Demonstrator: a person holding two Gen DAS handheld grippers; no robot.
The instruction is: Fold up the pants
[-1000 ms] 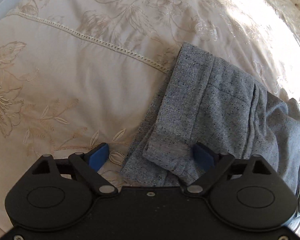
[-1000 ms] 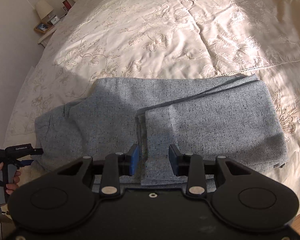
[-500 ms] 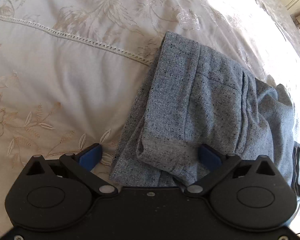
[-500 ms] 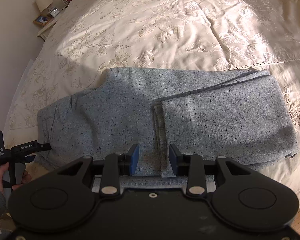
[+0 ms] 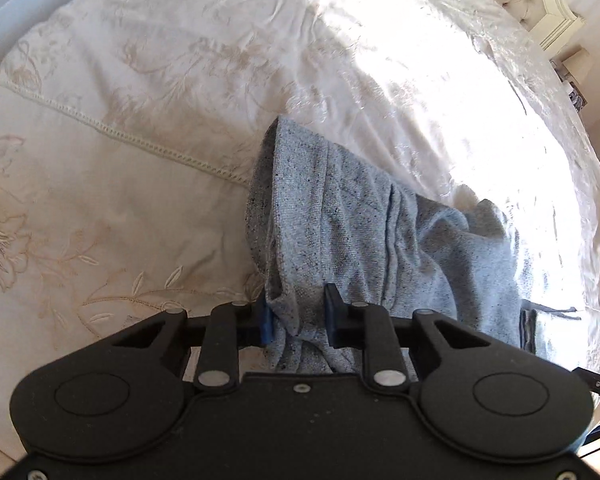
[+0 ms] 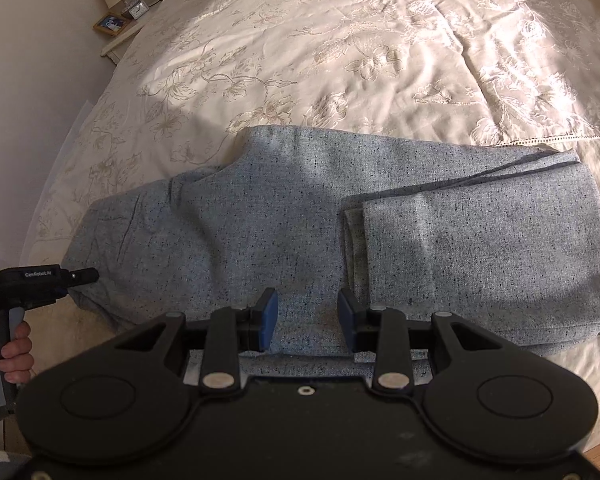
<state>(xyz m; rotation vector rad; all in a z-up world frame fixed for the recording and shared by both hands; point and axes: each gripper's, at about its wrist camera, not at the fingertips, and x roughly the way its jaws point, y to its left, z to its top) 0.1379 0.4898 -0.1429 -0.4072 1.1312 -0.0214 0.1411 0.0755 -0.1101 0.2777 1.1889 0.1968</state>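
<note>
The pants [image 6: 300,240] are spread flat on the bed [image 6: 340,40], straight ahead of the right tool [image 6: 308,320]. The leg ends are folded back over the legs, ahead and to the right of that tool, their cut edge lying just past its right finger. The waist end is seen to the left, bunched at the bed's near edge.

The right tool is held with its blue pads [image 6: 270,316] parted, and nothing is gripped between them; only flat grey cloth is seen in the gap. Whether the tips touch the cloth cannot be told.

At the far left of the right view, the left tool [image 6: 82,276] is seen nosing into the waist end, with the hand [image 6: 14,356] wrapped round its handle.

From the left view, the left tool [image 5: 298,316] is pressed in on a gathered wad of pants [image 5: 360,220], the cloth pinched between its fingers and puckered there. Ahead and to the right of it, the rest of the garment is rumpled away in folds. A lace-stitched seam [image 5: 140,144] of the bed cover is seen ahead and to the left, running up to the cloth's edge. Strong sunlight is thrown across the bed beyond.
</note>
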